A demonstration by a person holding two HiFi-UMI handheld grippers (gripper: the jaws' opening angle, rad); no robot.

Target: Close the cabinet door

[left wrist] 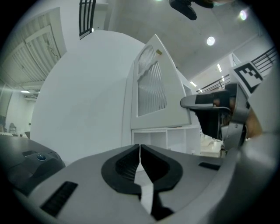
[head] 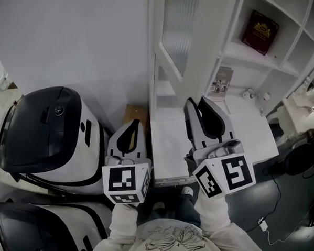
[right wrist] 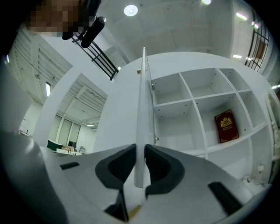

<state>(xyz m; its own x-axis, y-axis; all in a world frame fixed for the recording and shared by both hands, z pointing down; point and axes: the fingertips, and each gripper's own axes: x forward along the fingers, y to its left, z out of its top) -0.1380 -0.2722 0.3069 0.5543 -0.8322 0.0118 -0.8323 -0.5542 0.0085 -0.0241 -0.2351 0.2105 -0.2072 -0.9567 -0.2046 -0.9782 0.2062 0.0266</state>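
Observation:
The white cabinet door [head: 177, 39] with a ribbed glass panel stands swung open, edge-on toward me. My right gripper [head: 196, 101] reaches up to its lower edge. In the right gripper view the door's thin edge [right wrist: 143, 109] runs straight down between the two dark jaws, and the right gripper [right wrist: 140, 151] is shut on it. My left gripper [head: 136, 122] hangs lower and to the left, beside the cabinet, shut with nothing in it [left wrist: 139, 146]. The left gripper view shows the door [left wrist: 153, 87] from outside and the right gripper [left wrist: 214, 109] at its edge.
Open shelves hold a red book [head: 262, 31], a small picture card [head: 221, 81] and little items [head: 255, 94]. A white counter [head: 171, 149] juts out below the door. A bulky white-and-black machine [head: 46, 132] stands at the left. A cable and plug [head: 262, 223] lie on the floor.

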